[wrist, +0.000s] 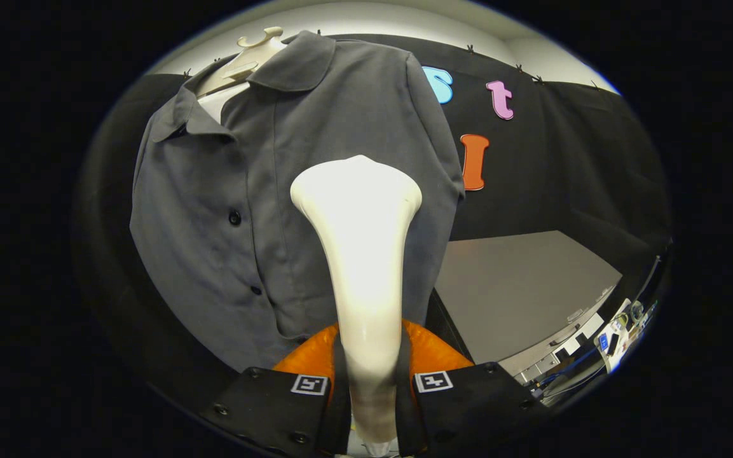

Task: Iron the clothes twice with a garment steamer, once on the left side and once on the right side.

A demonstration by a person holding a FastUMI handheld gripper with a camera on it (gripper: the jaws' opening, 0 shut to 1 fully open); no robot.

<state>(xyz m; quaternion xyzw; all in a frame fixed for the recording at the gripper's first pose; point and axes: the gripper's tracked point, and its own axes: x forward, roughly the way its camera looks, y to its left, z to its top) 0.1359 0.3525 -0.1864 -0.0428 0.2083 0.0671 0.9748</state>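
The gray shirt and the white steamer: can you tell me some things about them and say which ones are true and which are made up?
1. The gray button-up shirt hangs on a pale mannequin form. True.
2. The gripper is open and holds nothing. False: both fingers press on the handle of the white plastic garment steamer.
3. The steamer's wide head points up, in front of the shirt. True.
4. The shirt's front is unbuttoned all the way. False: the front is closed, with dark buttons along it.
5. The shirt lies flat on the gray table. False: it hangs upright, beside the table.
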